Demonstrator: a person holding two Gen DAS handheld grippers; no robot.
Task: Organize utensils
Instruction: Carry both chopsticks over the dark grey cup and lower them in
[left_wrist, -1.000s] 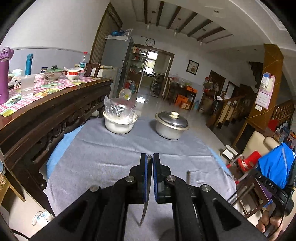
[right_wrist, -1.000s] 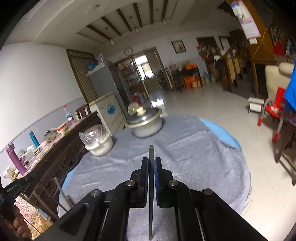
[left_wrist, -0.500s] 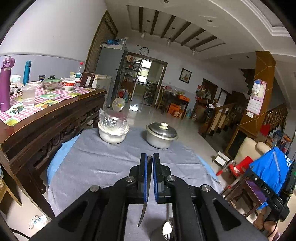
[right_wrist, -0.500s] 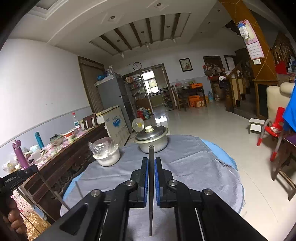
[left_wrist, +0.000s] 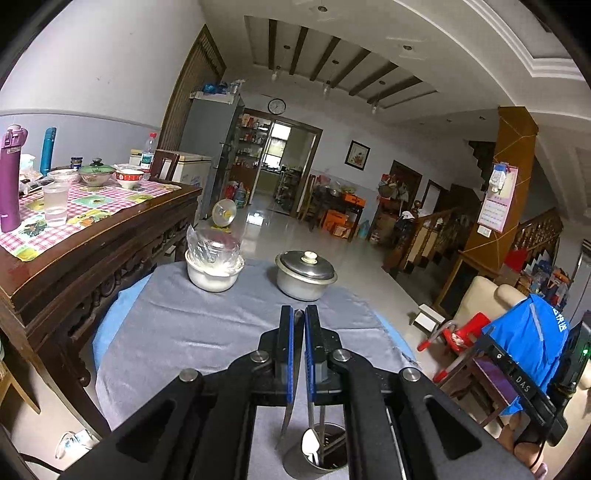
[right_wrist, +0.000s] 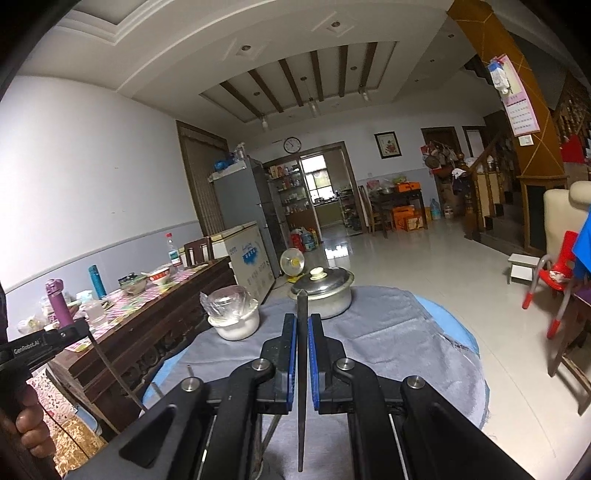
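Both claws clenched on slim utensils above grey-clothed round table (left_wrist: 177, 332) in tiled living room.

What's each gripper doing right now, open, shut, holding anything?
Left gripper: shut on a thin metal utensil.
Right gripper: shut on a dark slim utensil.

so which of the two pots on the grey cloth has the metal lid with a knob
The metal pot on the right in the left wrist view has it, with a pale knob. The white pot to its left is covered by clear plastic wrap instead.
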